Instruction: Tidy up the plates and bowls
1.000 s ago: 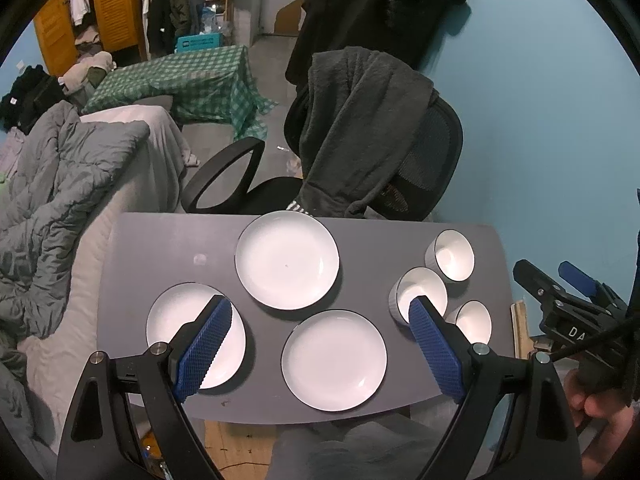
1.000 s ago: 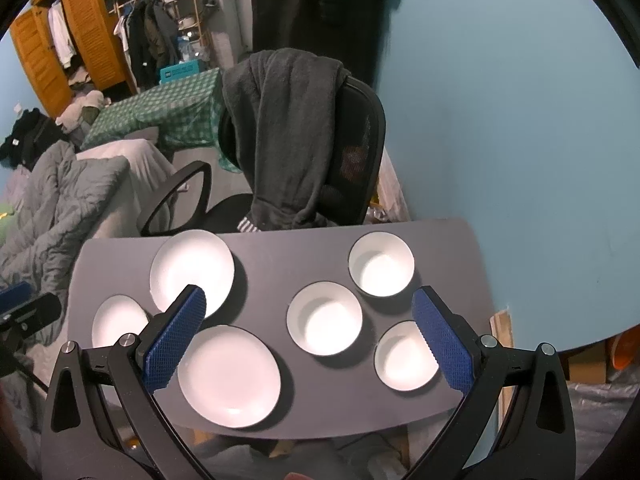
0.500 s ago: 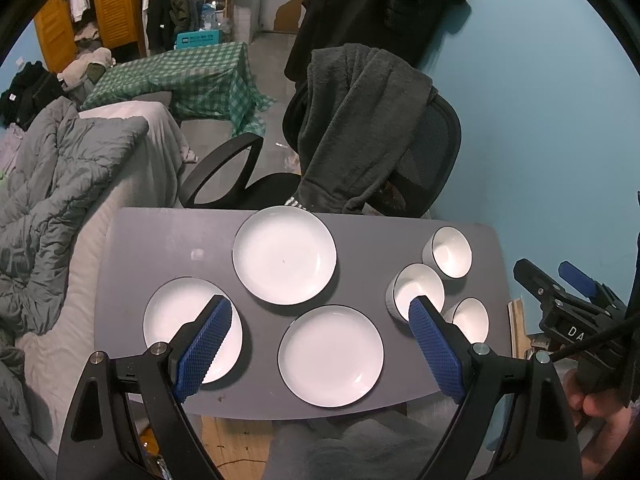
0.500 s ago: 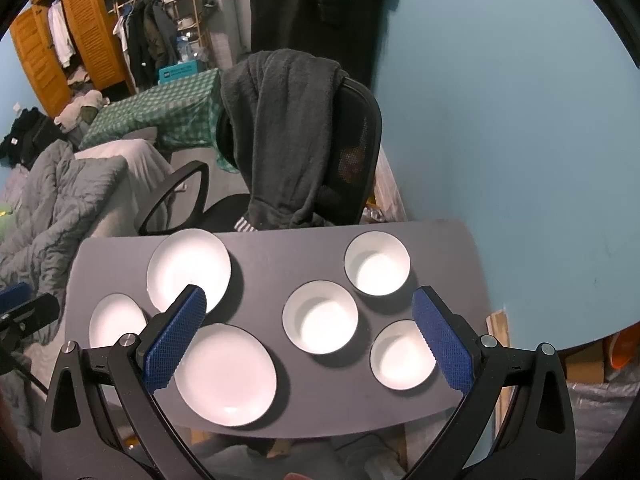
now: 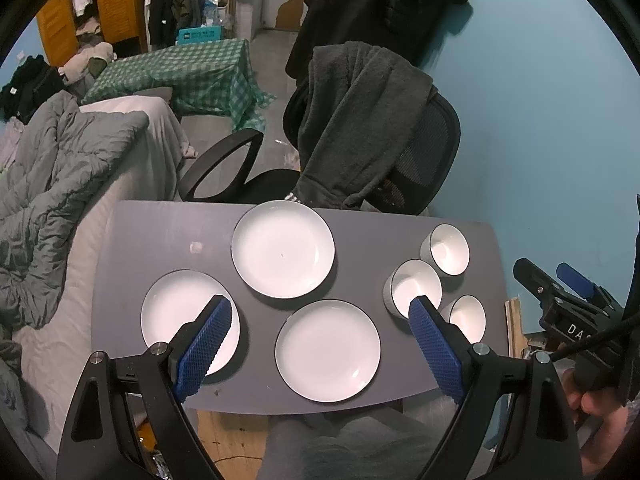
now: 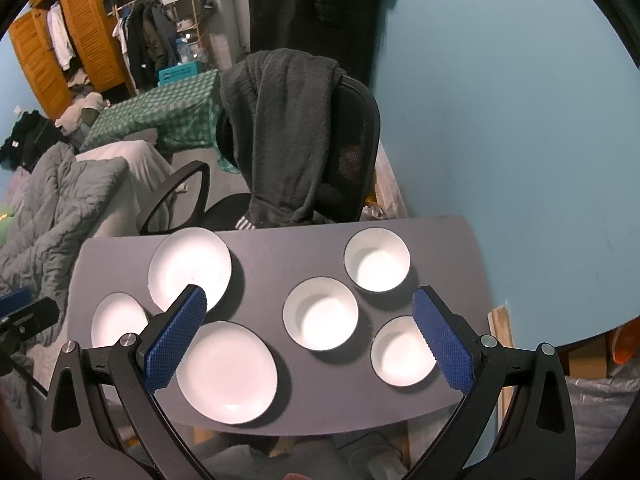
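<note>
- left claw (image 5: 320, 328) hangs above the near edge of the table (image 5: 160, 232), jaws spread wide, nothing between them.
- its left pad (image 5: 204, 348) sits over the left plate (image 5: 176, 312); its right pad (image 5: 436, 352) covers part of the middle bowl (image 5: 416, 286) and near bowl (image 5: 468, 316).
- between the pads lies the near plate (image 5: 328, 350), flat on the table and untouched.
- right claw (image 6: 308, 332) also hangs high over the table's near side, jaws wide apart and holding nothing; from the left view it shows at the right edge (image 5: 568, 300), off the table.
- from the right view, its left pad (image 6: 176, 336) overlaps the far plate (image 6: 190, 266), and its right pad (image 6: 442, 340) covers the near bowl's right rim.
- three white plates take the table's left and middle: far plate (image 5: 283, 249) near the back edge, left plate (image 6: 116, 318) by the left edge, near plate (image 6: 227, 372) toward the front. they are close together but none touch.
- three white bowls cluster on the right: far bowl (image 5: 448, 249) by the back right corner, middle bowl (image 6: 320, 314) toward the centre, near bowl (image 6: 402, 350) at the front. all upright, none stacked.
- behind the table stands a black chair (image 5: 424, 152) with a dark robe (image 5: 352, 120) draped over its back.
- to the left is a bed (image 5: 132, 152) with a grey quilt (image 5: 44, 184).
- the wall (image 6: 500, 120) on the right is blue.
</note>
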Available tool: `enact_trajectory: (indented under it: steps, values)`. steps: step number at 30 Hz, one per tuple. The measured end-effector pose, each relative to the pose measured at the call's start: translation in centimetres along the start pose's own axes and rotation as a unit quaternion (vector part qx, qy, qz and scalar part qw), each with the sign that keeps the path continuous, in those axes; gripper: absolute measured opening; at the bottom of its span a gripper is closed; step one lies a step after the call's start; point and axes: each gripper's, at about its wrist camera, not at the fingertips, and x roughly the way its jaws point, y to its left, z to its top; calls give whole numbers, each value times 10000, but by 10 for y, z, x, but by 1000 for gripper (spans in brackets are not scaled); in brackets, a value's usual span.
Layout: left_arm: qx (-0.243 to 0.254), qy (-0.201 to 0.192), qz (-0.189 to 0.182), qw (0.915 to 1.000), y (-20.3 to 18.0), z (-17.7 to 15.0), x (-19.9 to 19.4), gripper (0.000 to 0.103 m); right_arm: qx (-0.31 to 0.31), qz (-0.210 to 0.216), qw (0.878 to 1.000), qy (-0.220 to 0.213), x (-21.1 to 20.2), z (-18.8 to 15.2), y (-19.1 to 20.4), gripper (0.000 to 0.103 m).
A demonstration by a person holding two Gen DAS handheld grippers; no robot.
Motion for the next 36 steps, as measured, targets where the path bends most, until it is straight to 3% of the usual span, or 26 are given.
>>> enact_trajectory:
  steps: [36]
  values:
    - [-41,17,-72,10000,6,-2,-3,92,-32,-27,10000,11,-5,-2,4,101]
